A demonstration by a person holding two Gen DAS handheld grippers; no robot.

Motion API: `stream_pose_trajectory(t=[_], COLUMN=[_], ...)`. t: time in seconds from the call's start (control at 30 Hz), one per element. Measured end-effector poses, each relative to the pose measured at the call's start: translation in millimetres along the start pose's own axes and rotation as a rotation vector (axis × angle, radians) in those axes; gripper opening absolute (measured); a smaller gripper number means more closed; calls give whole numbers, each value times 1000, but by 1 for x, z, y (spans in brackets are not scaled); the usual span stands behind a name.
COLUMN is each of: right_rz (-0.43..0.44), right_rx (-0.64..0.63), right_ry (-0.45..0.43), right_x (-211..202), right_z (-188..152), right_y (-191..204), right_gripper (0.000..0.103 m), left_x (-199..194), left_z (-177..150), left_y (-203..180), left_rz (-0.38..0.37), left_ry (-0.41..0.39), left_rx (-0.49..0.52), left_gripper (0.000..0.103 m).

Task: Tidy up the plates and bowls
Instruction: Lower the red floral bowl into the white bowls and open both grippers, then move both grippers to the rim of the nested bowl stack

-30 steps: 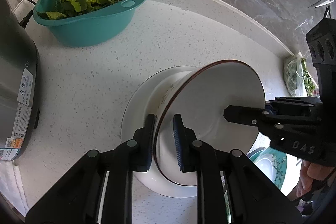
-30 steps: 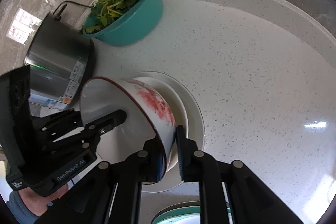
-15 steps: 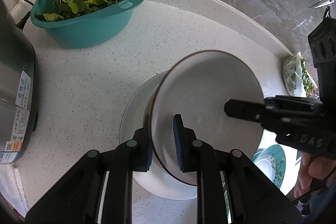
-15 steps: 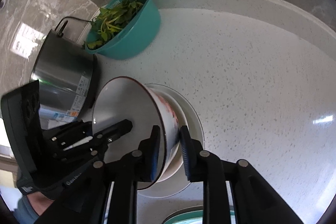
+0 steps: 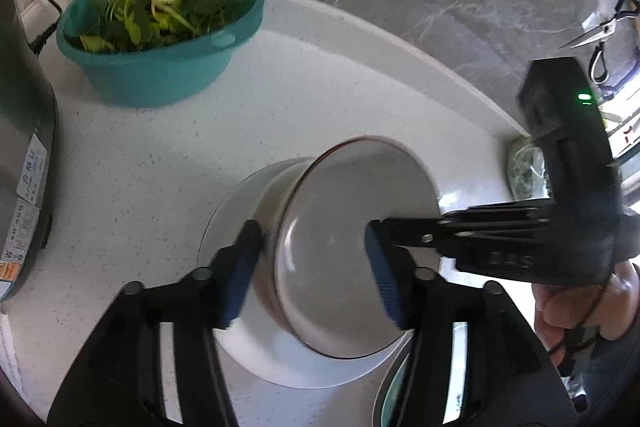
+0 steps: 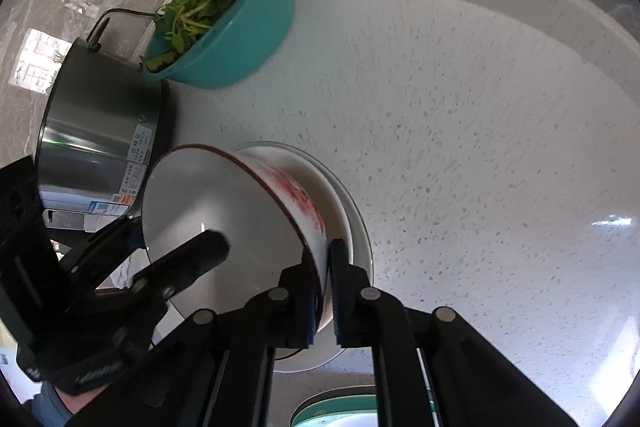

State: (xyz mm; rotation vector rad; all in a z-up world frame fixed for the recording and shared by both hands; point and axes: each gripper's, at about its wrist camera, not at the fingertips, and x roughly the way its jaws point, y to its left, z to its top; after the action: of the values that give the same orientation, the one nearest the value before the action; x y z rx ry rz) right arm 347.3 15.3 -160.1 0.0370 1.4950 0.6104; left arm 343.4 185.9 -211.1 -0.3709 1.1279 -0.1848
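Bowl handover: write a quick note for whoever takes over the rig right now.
Left gripper: open, jaws spread either side of the bowl's near rim, not gripping.
Right gripper: shut on the bowl rim, carrying it alone.
Bowl: tilted on its side over the white plate.
Done: bowl brought to the plate, left released.
Left: set it down upright, release. Another teal-rimmed dish waits nearby.

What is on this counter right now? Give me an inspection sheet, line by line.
Surface: speckled white countertop, marble backsplash behind.
Job's things: red-patterned white bowl tilted over a white plate; teal-rimmed dish at the near edge.
Clutter: teal basin of leafy greens; steel cooker; bagged greens.
Grippers: left hand-held gripper open astride the bowl; right hand-held gripper clamped on its rim.
Cables: black cooker cord.
Surroundings: scissors hanging on the wall.
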Motion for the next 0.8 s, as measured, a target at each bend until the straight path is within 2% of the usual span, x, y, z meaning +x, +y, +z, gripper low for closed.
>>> stream_pose_trajectory(t=[0.03, 0.1, 0.17, 0.4, 0.53, 0.7, 0.77, 0.8], right_rz=[-13, -37, -51, -93, -154, -252, -268, -272], right_rx=[-11, -31, -47, -85, -147, -237, -262, -271], right_ry=[8, 19, 23, 48, 48, 15, 12, 10], right_x=[1, 2, 3, 7, 9, 5, 7, 9], right_z=[1, 4, 5, 8, 8, 4, 1, 1], right_y=[1, 4, 8, 19, 29, 51, 57, 61], right_gripper=[8, 8, 8, 9, 9, 23, 33, 33], left_x=[-4, -11, -15, -23, -25, -23, -23, -23], left_z=[0, 1, 1, -8, -19, -24, -25, -25], left_y=[-3, -5, -7, 4, 20, 28, 29, 29], left_rz=[14, 20, 3, 35, 35, 23, 18, 15], left_ry=[-22, -63, -81, -105, -87, -74, -74, -73], left_rx=[7, 12, 6, -13, -51, -82, -85, -87], left_gripper=[73, 78, 78, 78, 78, 78, 78, 78])
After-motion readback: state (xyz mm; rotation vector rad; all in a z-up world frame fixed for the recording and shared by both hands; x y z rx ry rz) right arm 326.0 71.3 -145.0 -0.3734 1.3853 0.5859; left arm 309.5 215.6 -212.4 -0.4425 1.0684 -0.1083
